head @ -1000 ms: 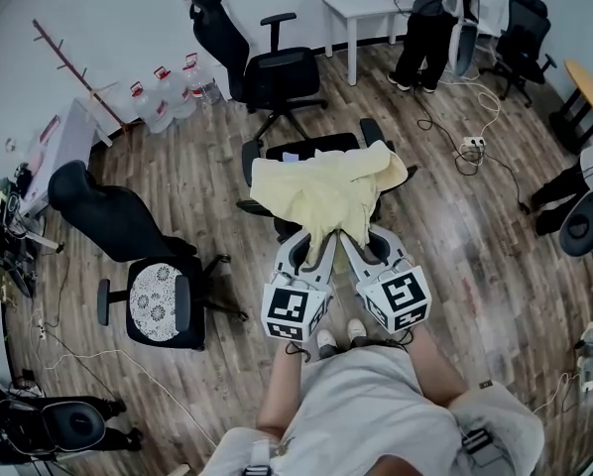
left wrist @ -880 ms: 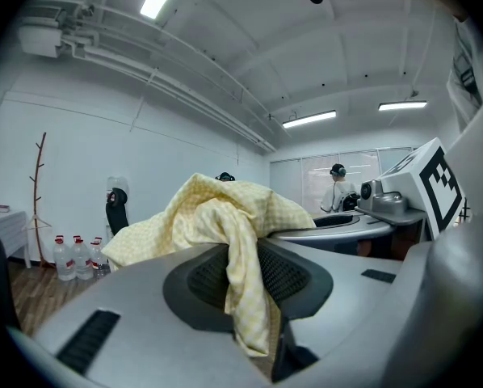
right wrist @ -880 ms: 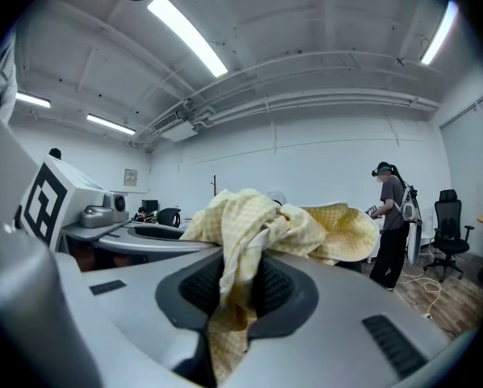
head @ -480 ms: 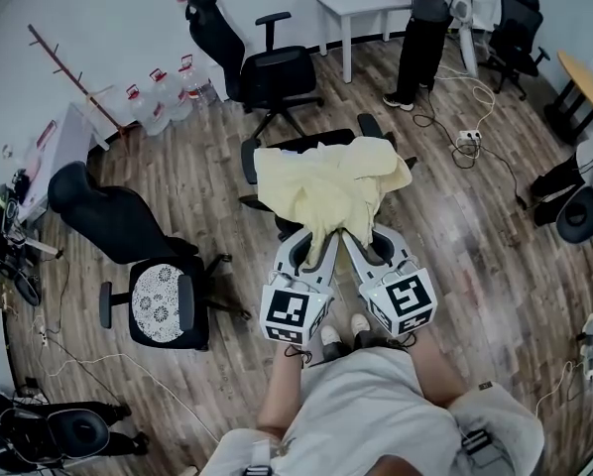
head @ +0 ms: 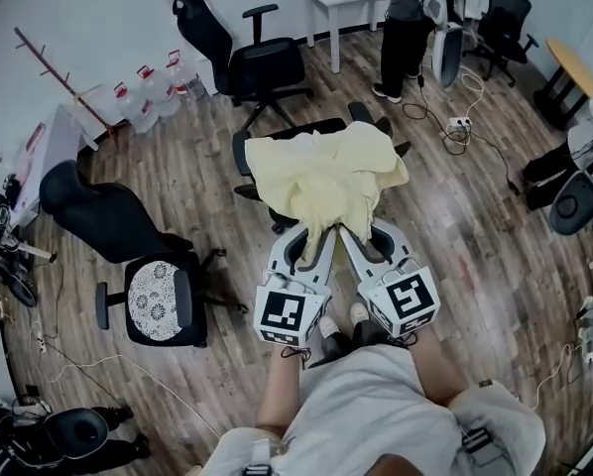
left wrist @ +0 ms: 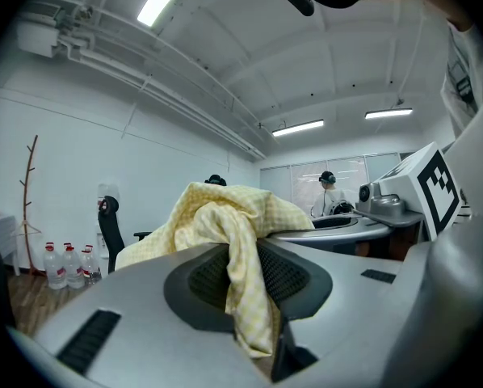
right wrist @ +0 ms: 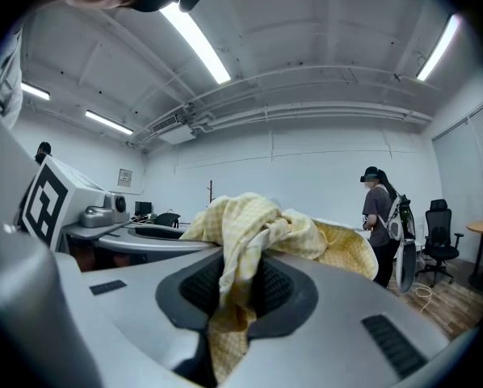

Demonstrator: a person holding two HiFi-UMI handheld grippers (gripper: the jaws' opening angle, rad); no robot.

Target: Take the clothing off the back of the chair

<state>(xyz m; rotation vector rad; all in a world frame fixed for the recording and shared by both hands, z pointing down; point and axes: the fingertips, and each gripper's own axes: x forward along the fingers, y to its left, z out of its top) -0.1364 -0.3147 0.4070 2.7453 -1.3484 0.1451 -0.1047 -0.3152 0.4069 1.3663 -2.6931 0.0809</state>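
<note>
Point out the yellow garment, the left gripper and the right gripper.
yellow garment (head: 321, 172), head view, middle of the cloth.
left gripper (head: 314, 234), head view, between its fingertips.
right gripper (head: 354, 232), head view, between its fingertips.

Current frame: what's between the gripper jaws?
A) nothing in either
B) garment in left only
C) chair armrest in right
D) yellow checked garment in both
D: the left gripper and the right gripper each pinch a fold of the yellow checked garment between their jaws, as both gripper views show.
</note>
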